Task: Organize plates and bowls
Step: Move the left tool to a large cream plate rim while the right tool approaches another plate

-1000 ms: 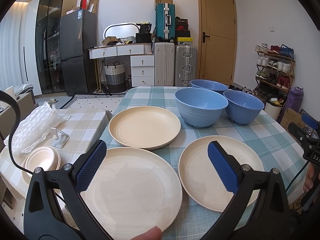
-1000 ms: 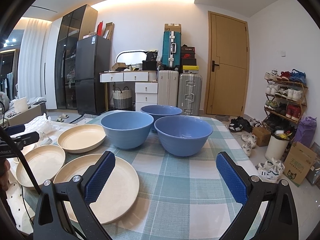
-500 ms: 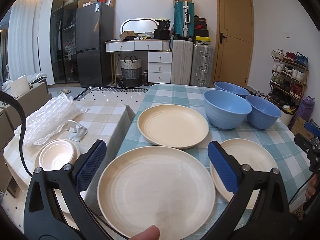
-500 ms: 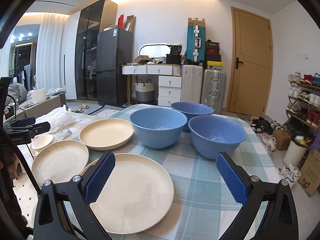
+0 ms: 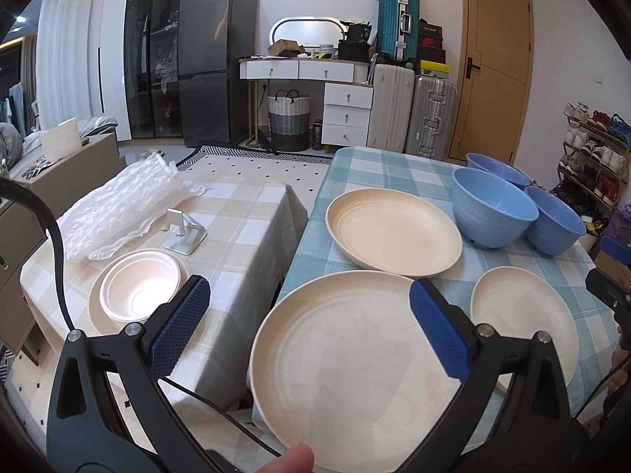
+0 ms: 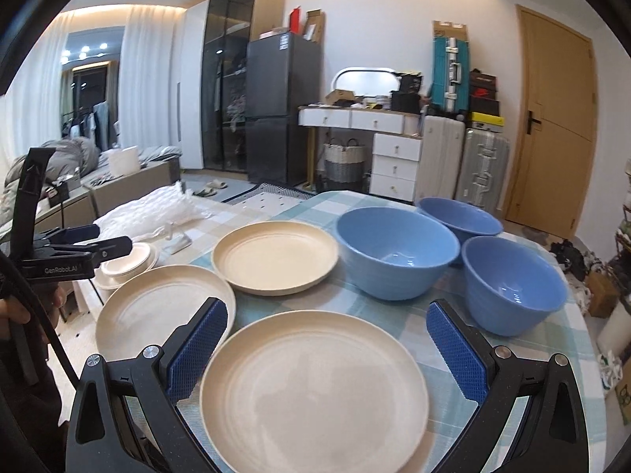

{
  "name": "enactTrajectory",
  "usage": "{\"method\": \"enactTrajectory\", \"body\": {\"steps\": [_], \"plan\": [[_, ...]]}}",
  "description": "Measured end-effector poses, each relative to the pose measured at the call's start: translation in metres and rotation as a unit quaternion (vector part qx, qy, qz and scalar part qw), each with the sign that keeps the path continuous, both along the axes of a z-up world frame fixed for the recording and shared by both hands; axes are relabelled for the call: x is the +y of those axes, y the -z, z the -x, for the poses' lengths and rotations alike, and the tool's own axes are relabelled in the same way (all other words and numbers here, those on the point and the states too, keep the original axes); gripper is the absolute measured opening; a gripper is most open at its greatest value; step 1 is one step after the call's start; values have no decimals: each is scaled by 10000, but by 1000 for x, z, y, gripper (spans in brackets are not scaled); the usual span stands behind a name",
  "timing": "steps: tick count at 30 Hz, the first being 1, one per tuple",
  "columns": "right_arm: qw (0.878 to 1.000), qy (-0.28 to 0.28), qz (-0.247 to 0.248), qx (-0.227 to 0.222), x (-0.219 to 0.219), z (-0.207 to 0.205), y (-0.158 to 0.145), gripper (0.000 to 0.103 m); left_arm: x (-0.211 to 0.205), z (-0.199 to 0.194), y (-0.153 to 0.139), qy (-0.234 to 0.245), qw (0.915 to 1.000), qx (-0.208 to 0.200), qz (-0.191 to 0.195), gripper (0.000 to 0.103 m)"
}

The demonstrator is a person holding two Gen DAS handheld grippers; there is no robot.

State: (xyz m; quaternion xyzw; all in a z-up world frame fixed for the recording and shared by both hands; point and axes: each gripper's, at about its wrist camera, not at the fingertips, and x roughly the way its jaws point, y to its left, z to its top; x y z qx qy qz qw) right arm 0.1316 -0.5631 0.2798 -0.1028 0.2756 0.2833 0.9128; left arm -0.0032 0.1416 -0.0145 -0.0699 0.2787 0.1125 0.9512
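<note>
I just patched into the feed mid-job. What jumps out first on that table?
Three blue bowls cluster at the far right of the checked table, the brightest things there. Three cream plates lie to their left and nearer, and the right gripper hangs open over the nearest one. The left gripper is open too, over another plate.

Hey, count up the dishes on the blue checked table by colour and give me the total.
Cream plates: 3
Blue bowls: 3
Total: 6
</note>
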Motion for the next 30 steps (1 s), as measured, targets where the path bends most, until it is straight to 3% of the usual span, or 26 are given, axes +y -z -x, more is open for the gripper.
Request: {"method": "enactTrajectory", "body": {"steps": [6,16,30], "plan": [[9981,-518,73,338,34,-16,3,103,5,-3,10,-73,9997,221,8,101],[9935,-905,188,664,85,-33,17,103,15,-11,22,-203,9990,391,50,101],[9882,-1146,488,893,107,-40,28,103,22,-17,27,-41,9983,570,88,101]]}}
